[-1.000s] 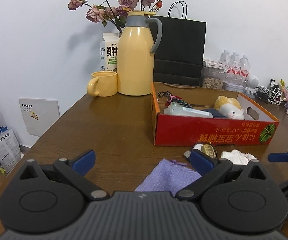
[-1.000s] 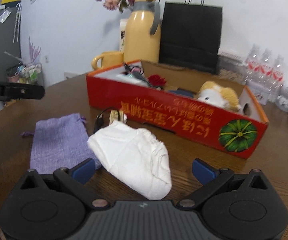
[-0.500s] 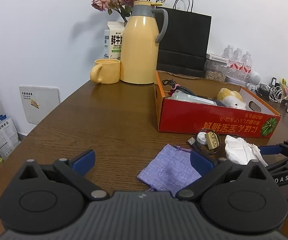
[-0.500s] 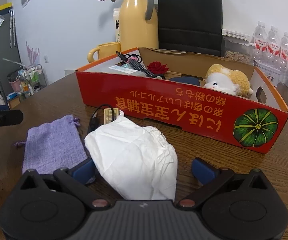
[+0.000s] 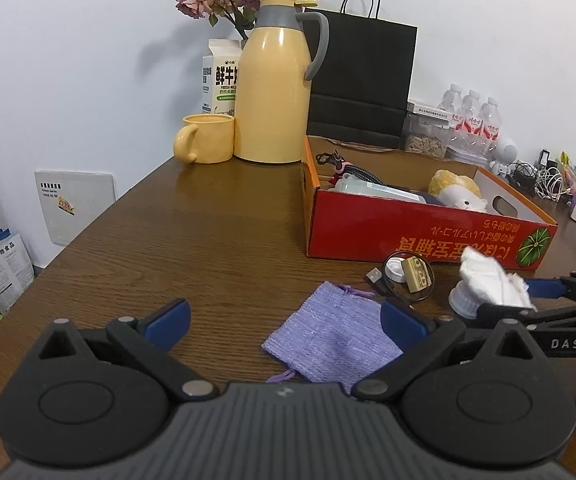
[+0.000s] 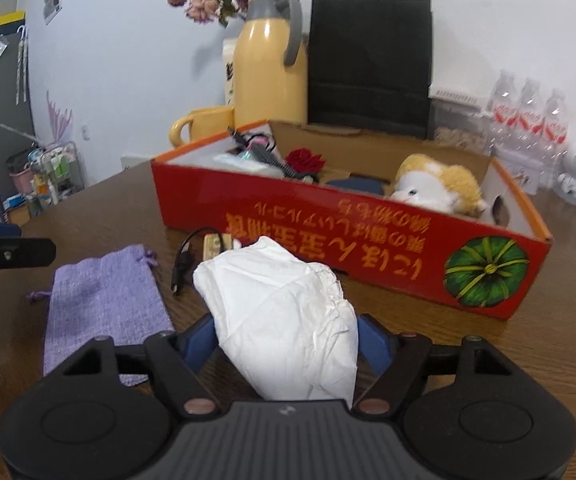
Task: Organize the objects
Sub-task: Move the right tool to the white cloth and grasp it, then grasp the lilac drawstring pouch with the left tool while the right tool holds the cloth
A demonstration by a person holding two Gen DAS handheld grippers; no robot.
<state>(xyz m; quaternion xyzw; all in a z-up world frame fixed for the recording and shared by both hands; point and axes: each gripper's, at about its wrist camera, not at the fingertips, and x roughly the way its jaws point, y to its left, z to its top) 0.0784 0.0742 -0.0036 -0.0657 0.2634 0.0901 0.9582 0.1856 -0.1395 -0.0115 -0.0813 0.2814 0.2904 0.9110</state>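
Observation:
A crumpled white tissue (image 6: 284, 312) lies on the wooden table in front of the red cardboard box (image 6: 327, 224). My right gripper (image 6: 286, 344) is closing on it, and both blue pads touch its sides; the left wrist view shows the tissue (image 5: 487, 280) bunched between them. A purple pouch (image 5: 335, 336) lies flat under my left gripper (image 5: 286, 316), which stands open and empty. Between the pouch (image 6: 104, 300) and the box (image 5: 407, 240) lie a black cable ring with a tan block (image 5: 417, 276) and a white cap (image 5: 393, 270). The box holds a plush toy (image 6: 435, 188), a red rose and cables.
Behind the box stand a yellow thermos (image 5: 274, 88), a yellow mug (image 5: 206, 138), a milk carton (image 5: 220, 76) and a black paper bag (image 5: 361, 80). Water bottles (image 5: 473, 120) and cables crowd the far right. The table's edge curves along the left.
My right gripper's jaws have come in from wide open onto the tissue, which has bunched up taller. The left gripper has hardly moved.

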